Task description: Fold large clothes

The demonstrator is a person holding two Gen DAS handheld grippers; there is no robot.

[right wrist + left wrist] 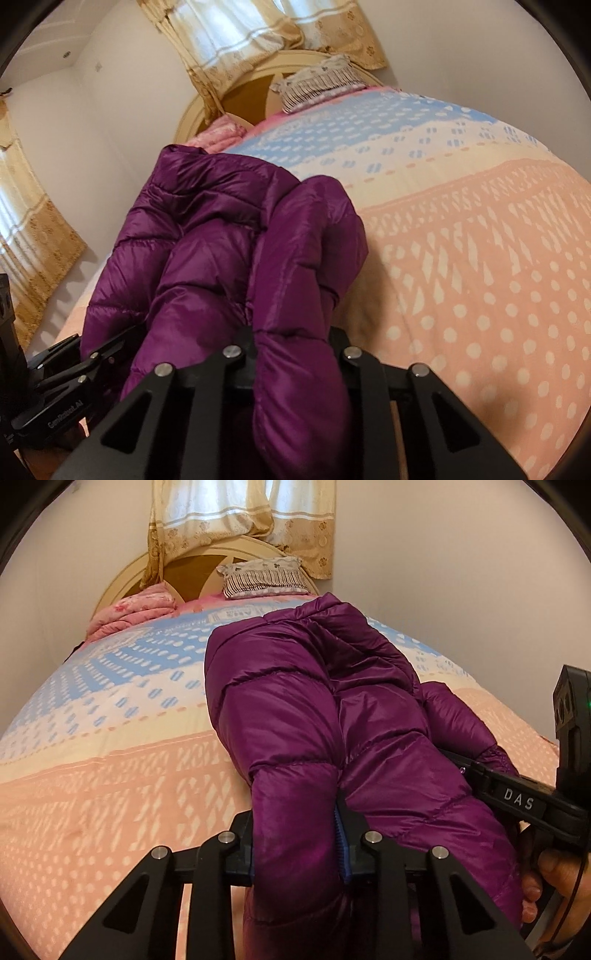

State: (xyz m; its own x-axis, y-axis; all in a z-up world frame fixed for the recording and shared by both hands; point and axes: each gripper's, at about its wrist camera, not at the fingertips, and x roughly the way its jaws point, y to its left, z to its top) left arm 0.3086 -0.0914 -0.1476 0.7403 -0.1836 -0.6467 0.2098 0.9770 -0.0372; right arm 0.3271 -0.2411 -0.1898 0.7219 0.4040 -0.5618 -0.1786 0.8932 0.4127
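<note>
Purple puffer jacket (332, 716) lying bunched on bed w/ quilt (110, 768) in pink, cream & blue bands. Left gripper (295, 853) and right gripper (291, 369) are each clamping a fold of its near edge. Far end: rounded headboard (192, 565), striped pillow (264, 578), pink bedding (129, 613). Gold curtains (229, 40) are hanging over window; walls plain white.

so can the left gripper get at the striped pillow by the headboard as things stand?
Probably not: the left gripper is shut on the purple jacket, and the striped pillow lies at the bed's far end.
</note>
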